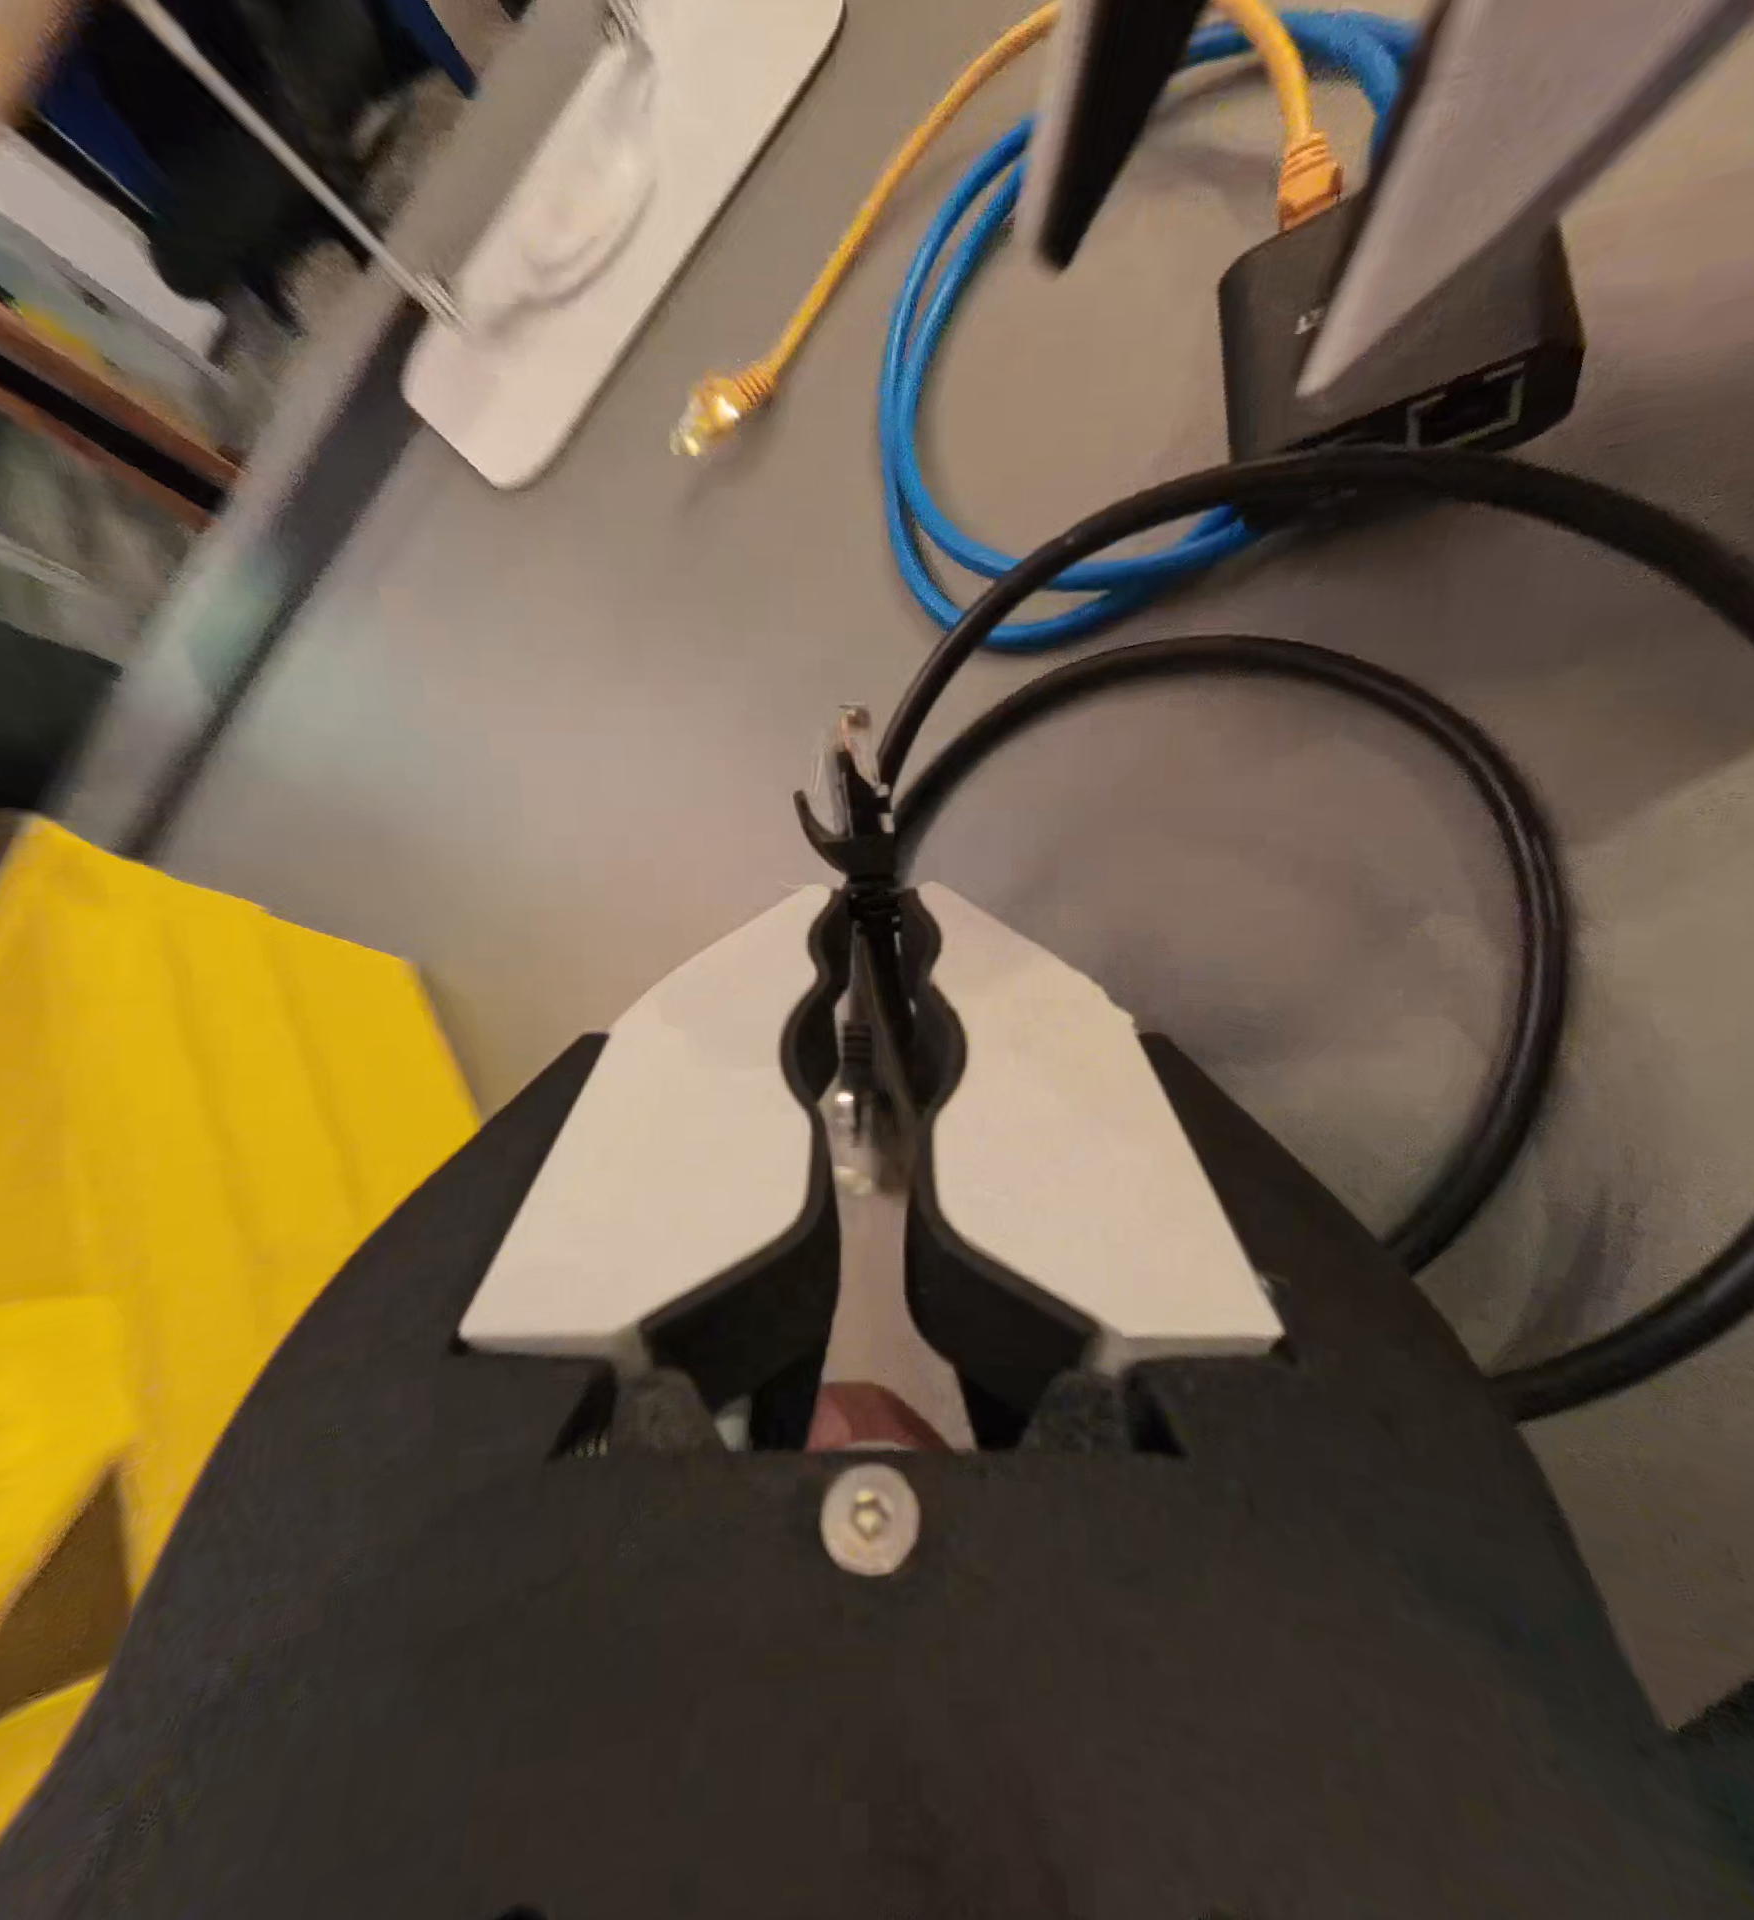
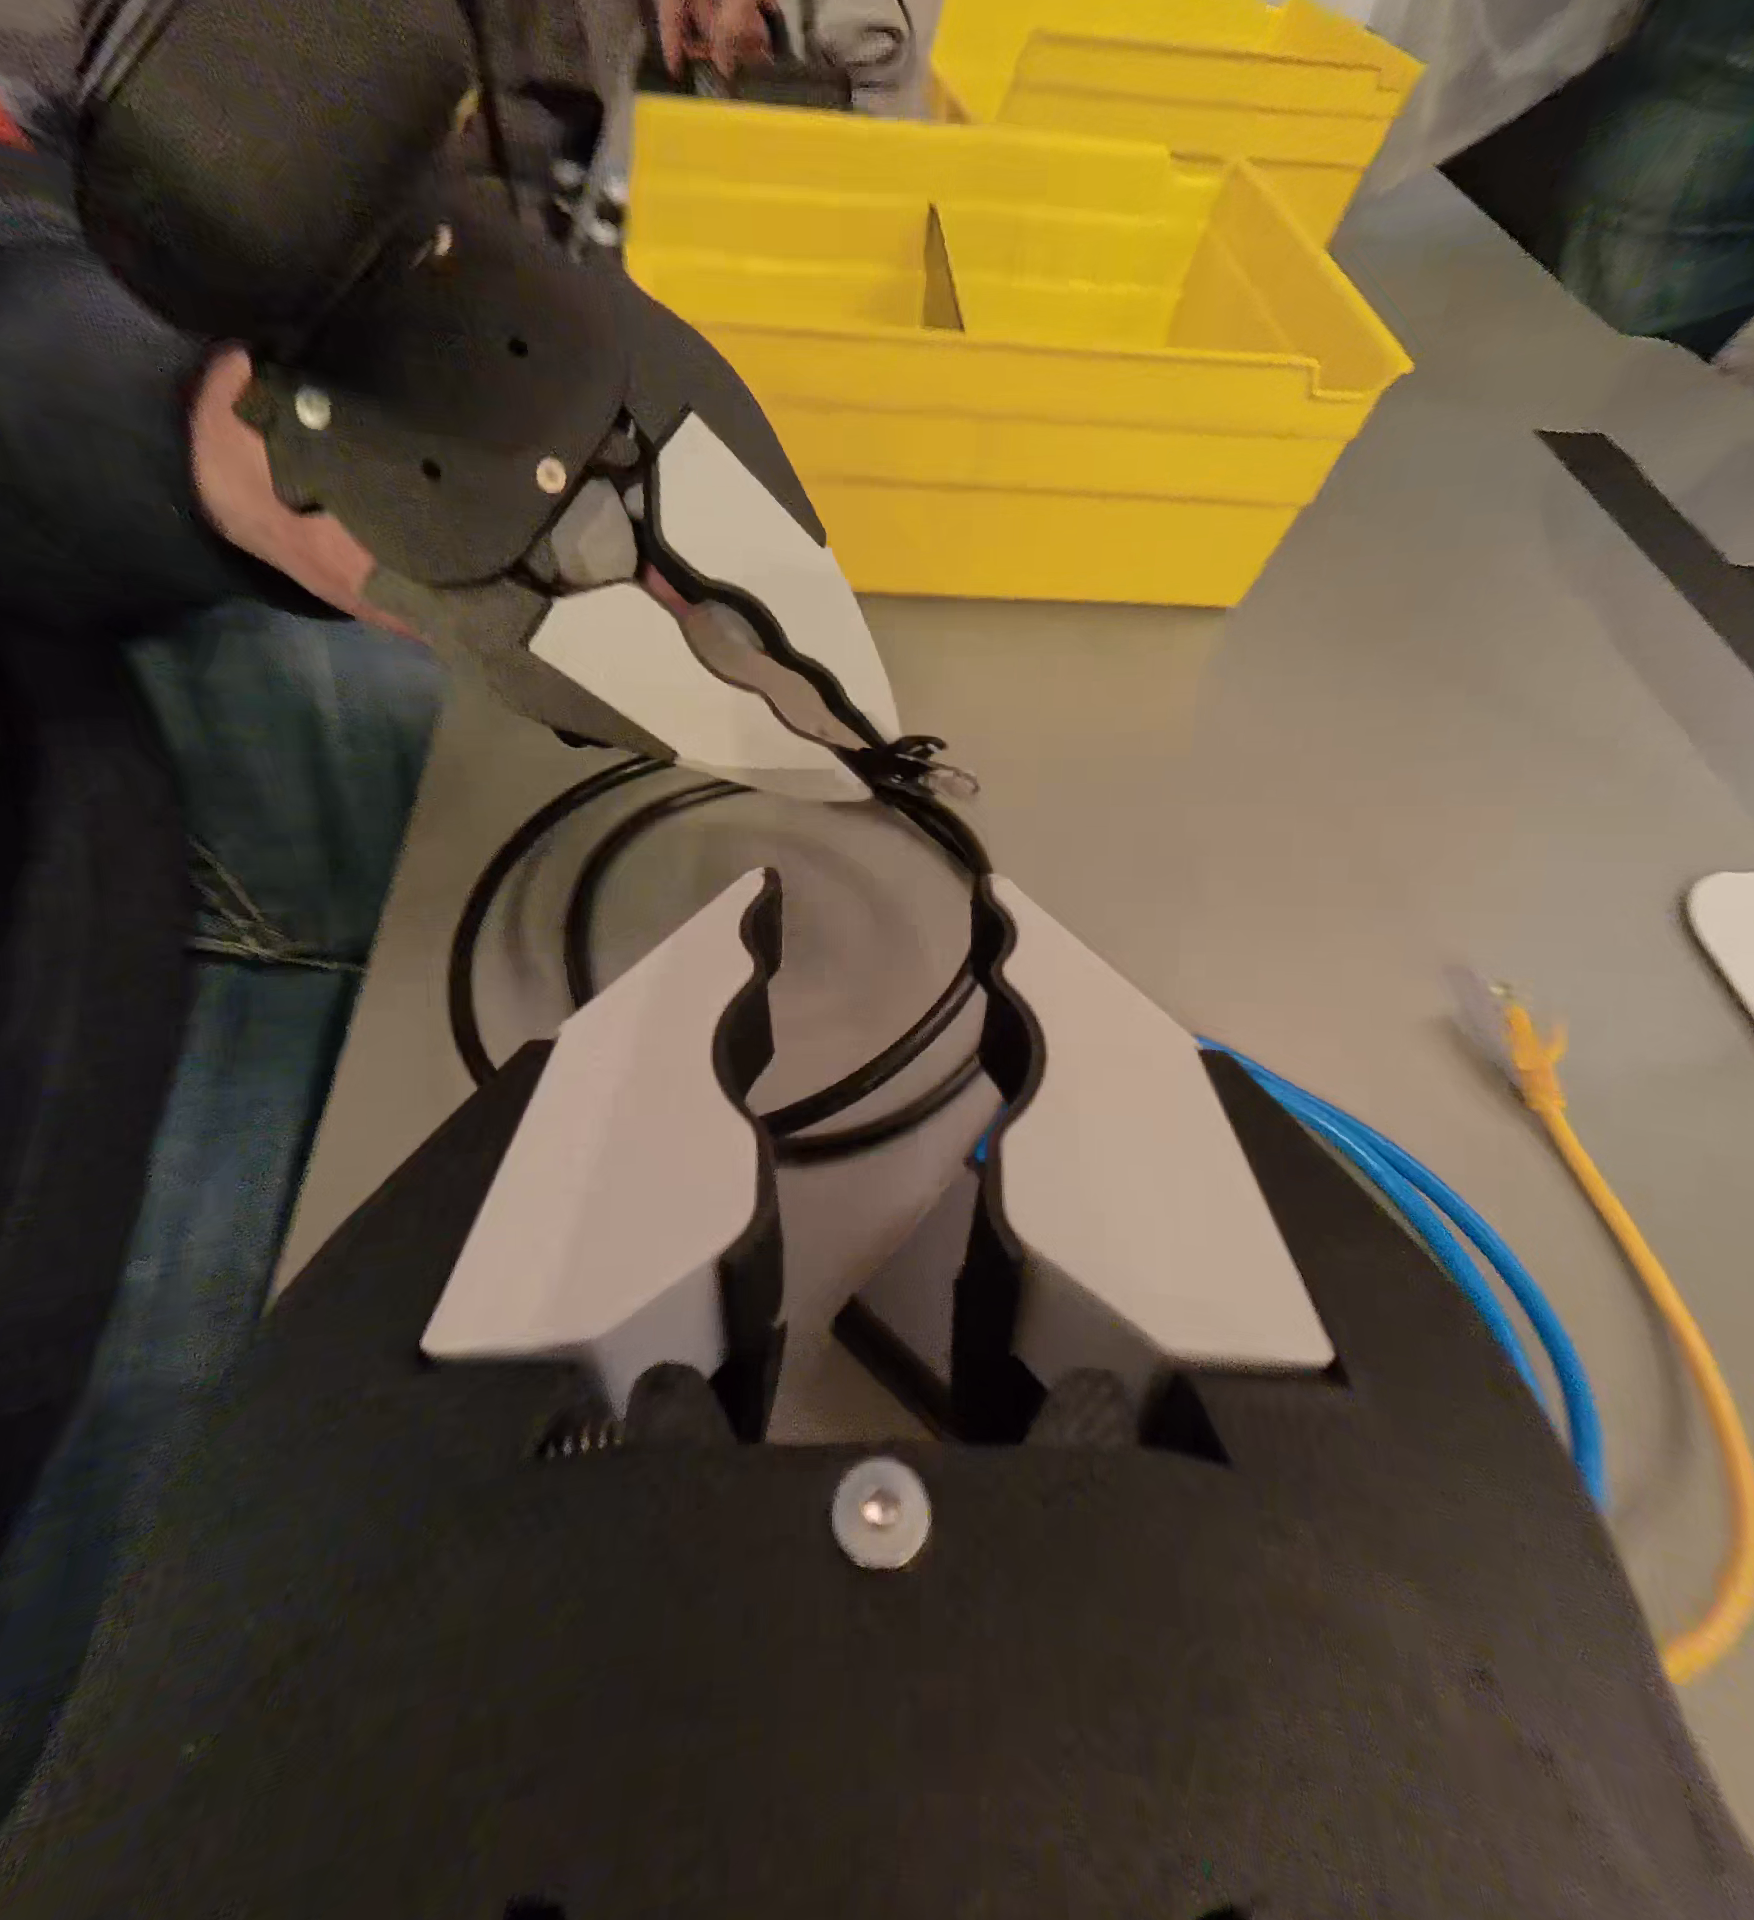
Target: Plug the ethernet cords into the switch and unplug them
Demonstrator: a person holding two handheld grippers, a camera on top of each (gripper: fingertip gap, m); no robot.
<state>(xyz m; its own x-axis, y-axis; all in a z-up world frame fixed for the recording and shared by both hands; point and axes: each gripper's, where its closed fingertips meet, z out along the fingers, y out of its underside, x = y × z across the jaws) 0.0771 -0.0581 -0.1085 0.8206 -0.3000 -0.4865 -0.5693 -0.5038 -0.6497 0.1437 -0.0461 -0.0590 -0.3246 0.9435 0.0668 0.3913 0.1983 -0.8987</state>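
My left gripper (image 1: 868,899) is shut on the black ethernet cord just behind its clear plug (image 1: 842,769), held above the grey table. The rest of the black cord (image 1: 1475,790) lies in loops. The black switch (image 1: 1392,343) sits at the far right, with one end of the orange cord (image 1: 1304,187) plugged in. The orange cord's other plug (image 1: 717,410) lies loose. The blue cord (image 1: 914,416) is coiled beside the switch. My right gripper (image 2: 878,883) is open and empty, and in the left wrist view (image 1: 1185,317) it hovers over the switch. The right wrist view shows the left gripper (image 2: 868,769) holding the plug (image 2: 920,774).
Yellow bins (image 2: 1008,416) stand at the far side of the table, and one (image 1: 125,1143) is close on my left. A white flat pad (image 1: 624,208) lies near the table edge. A person's sleeve and hand (image 2: 260,499) hold the left gripper. Blue (image 2: 1424,1195) and orange (image 2: 1631,1247) cords lie at right.
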